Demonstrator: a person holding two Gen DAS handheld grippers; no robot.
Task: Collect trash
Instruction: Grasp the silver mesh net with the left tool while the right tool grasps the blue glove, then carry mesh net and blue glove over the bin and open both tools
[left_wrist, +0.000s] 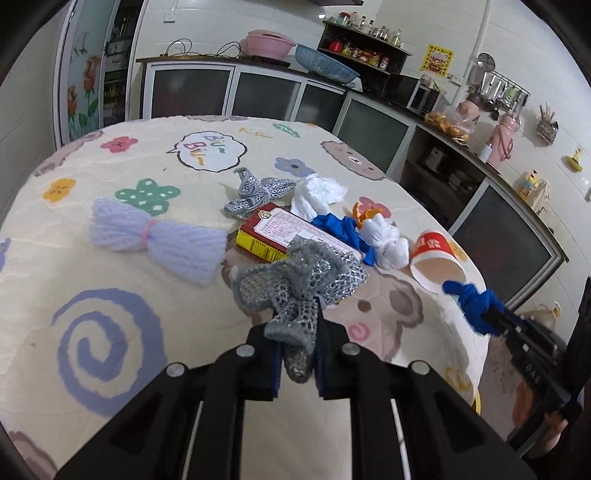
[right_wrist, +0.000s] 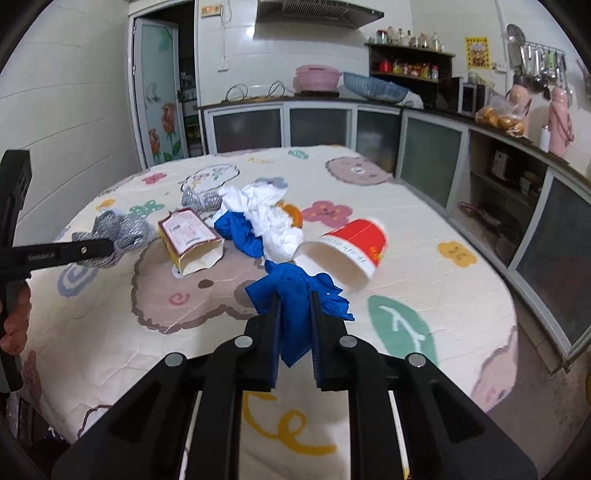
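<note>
We read "Biu Biu" in speech bubble (left_wrist: 211, 152) printed on tablecloth (left_wrist: 110, 229). Print on box (left_wrist: 291, 232), red cup (right_wrist: 356, 240), yellow wall poster (left_wrist: 438, 61) too small for us to read.

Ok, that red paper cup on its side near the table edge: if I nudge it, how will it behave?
The red paper cup lies tipped over on the tablecloth, so it will probably roll in an arc rather than slide. It looks empty and thin-walled, likely light and easily crushed. Its open mouth faces the near edge; a push could send it off.
</note>
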